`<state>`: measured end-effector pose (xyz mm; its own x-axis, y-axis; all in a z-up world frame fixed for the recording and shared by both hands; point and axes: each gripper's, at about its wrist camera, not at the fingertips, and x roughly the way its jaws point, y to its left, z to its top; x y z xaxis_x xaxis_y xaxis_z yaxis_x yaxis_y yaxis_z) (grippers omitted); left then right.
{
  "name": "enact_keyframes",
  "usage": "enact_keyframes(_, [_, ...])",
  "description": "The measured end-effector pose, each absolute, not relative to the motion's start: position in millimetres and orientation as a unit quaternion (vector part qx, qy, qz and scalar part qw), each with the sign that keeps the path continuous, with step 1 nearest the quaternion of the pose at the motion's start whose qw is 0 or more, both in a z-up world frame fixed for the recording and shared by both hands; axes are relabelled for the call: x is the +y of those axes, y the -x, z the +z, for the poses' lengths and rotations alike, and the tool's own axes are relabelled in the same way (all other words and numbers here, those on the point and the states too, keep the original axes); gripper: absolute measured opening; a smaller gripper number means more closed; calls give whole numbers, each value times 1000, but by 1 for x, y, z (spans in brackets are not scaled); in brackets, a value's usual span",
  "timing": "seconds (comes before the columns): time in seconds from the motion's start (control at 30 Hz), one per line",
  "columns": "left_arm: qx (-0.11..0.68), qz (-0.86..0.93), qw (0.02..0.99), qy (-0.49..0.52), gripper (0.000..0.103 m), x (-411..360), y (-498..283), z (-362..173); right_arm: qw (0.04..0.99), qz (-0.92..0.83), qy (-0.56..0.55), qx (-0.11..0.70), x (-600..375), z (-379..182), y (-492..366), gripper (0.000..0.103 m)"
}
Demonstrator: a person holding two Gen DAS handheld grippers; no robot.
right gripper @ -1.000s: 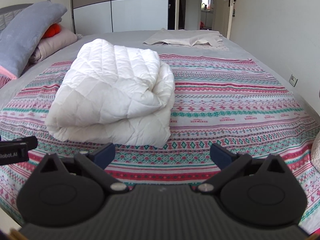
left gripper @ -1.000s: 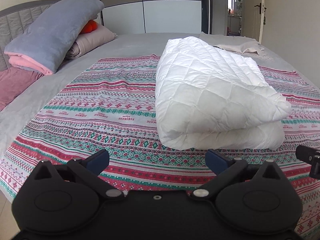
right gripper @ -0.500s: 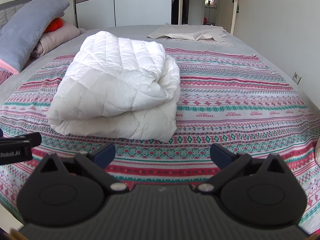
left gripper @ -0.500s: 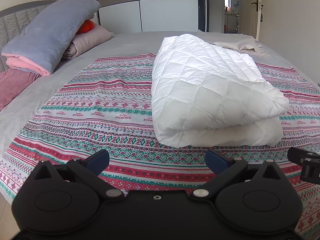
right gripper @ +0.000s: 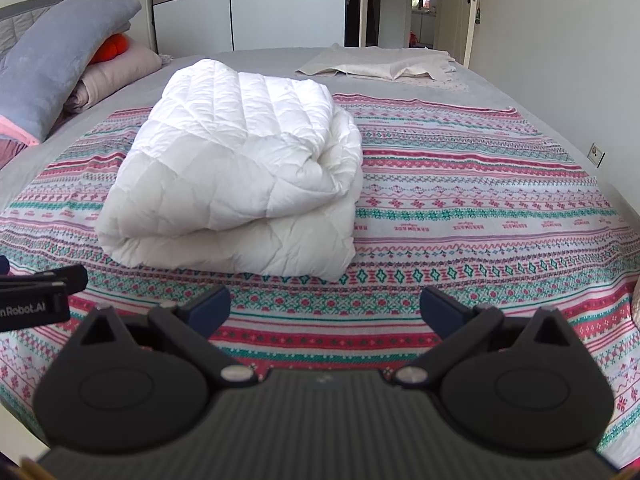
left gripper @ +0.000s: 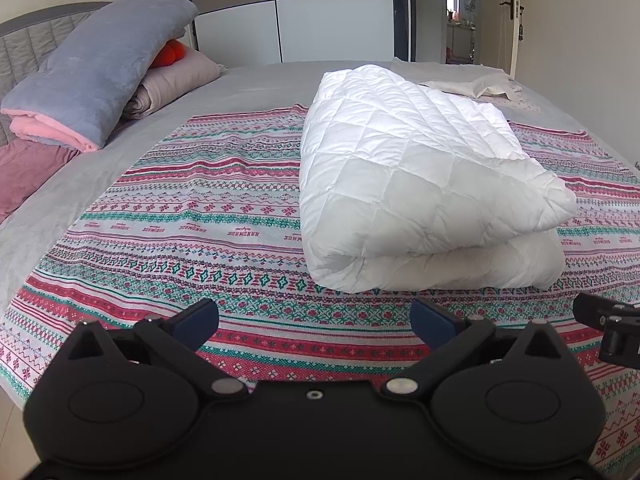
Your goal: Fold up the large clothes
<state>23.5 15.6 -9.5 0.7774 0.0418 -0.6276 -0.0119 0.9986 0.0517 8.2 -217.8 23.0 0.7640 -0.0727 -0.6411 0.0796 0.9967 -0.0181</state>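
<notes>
A white quilted duvet [left gripper: 412,176] lies folded in a thick bundle on a red, green and white patterned blanket [left gripper: 208,232] spread over the bed. It also shows in the right wrist view [right gripper: 240,176]. My left gripper [left gripper: 316,320] is open and empty, held over the blanket's near edge, short of the duvet's left front corner. My right gripper [right gripper: 326,308] is open and empty, short of the duvet's right front corner. Each gripper's tip shows at the edge of the other's view.
Stacked pillows and a grey-pink folded blanket [left gripper: 92,72] lie at the headboard on the left. A beige cloth [right gripper: 380,64] lies flat at the bed's far side. A wardrobe [left gripper: 332,12] and an open doorway [right gripper: 424,4] stand behind. A wall [right gripper: 560,60] runs along the right.
Both grippers have moved a little closer to the bed and the duvet, with the view shifting slightly. Both stay open and empty. The duvet has not moved.
</notes>
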Motion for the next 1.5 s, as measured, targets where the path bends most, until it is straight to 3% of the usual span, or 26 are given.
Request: enact_keyframes(1.5, [334,13,942,-24,103,15,-23,-10,938,-40,-4,343,-218,19,-8,103])
